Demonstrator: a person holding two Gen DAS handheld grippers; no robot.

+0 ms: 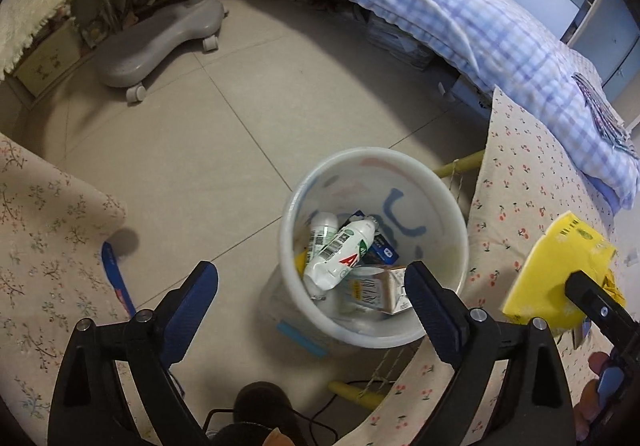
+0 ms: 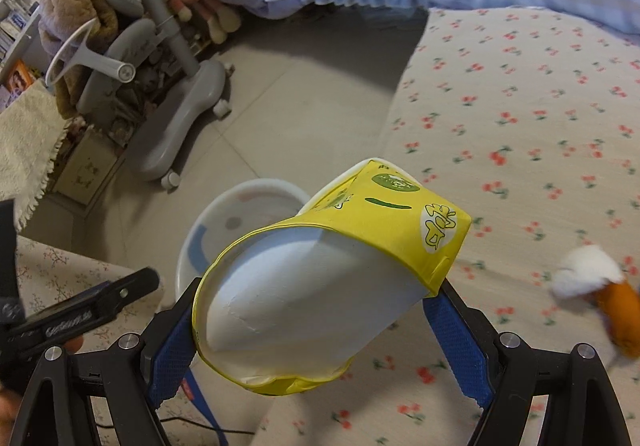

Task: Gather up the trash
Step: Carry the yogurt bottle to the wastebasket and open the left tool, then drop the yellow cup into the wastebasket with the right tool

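A white waste bin [image 1: 374,162] stands on the tiled floor between two floral-covered surfaces. Inside it lie a white squeezed bottle [image 1: 340,254], a small carton [image 1: 380,290] and a dark blue packet [image 1: 384,250]. My left gripper [image 1: 312,278] hangs above the bin, open, with nothing between its fingers. My right gripper [image 2: 312,302] is shut on a squashed yellow paper cup [image 2: 360,246], its white inside facing the camera. In the right wrist view the bin [image 2: 240,198] sits below and behind the cup. In the left wrist view the cup [image 1: 560,266] is to the right of the bin.
A grey wheeled chair base [image 1: 160,46] stands at the far left. A bed with a blue checked quilt [image 1: 440,6] and a cherry-print sheet [image 2: 520,106] runs along the right. A white-and-orange object [image 2: 600,286] lies on the sheet. A blue strap [image 1: 116,278] lies on the floor.
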